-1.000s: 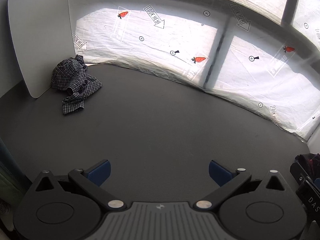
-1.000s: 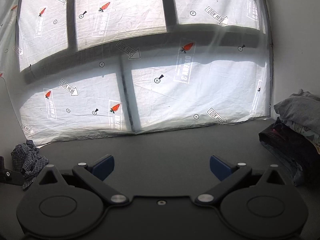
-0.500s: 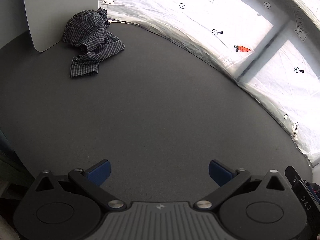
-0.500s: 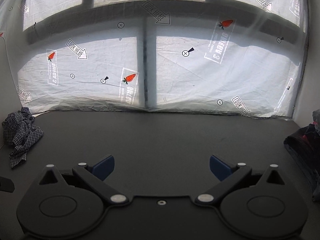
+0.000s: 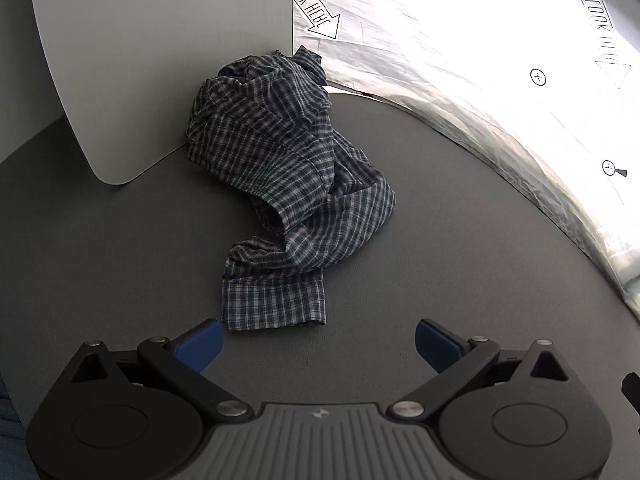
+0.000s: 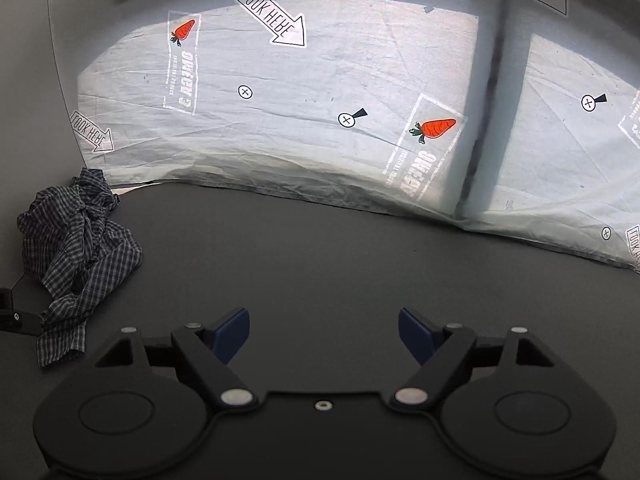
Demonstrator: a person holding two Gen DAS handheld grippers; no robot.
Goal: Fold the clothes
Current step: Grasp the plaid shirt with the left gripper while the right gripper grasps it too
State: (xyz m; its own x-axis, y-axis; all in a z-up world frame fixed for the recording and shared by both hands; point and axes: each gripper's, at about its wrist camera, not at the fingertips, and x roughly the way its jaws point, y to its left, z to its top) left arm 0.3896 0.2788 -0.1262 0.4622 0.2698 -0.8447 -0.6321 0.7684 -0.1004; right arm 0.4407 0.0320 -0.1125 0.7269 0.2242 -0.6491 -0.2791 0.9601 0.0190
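The checked shirt (image 5: pixel 288 184) lies crumpled in a heap on the dark table (image 5: pixel 460 248), pushed up against the foot of a pale upright board (image 5: pixel 160 52) at about 11 o'clock in the left wrist view, where the table meets the printed plastic sheet (image 5: pixel 480 60). 1 cuffed end trails out of the heap toward 6 o'clock and lies flat, which makes it the easiest part to pinch. In the right wrist view the same shirt (image 6: pixel 76 252) sits far off at 9 o'clock.

The left gripper (image 5: pixel 318 342) hovers just short of that cuff with its 2 blue pads spread wide and nothing between them; the left pad (image 5: pixel 200 344) is right beside the cuff's corner, though I cannot tell whether it touches. It points steeply down at the cloth, probably to come onto the hem from above.

The right gripper (image 6: pixel 324 334) faces bare table with the shirt well apart from it. Its jaws are closing from their widest, with nothing between them (the pads are still clearly apart).

Folding has not begun: the garment first has to be lifted clear of the board and spread out. The likely snag is grabbing several bunched layers instead of 1 edge.
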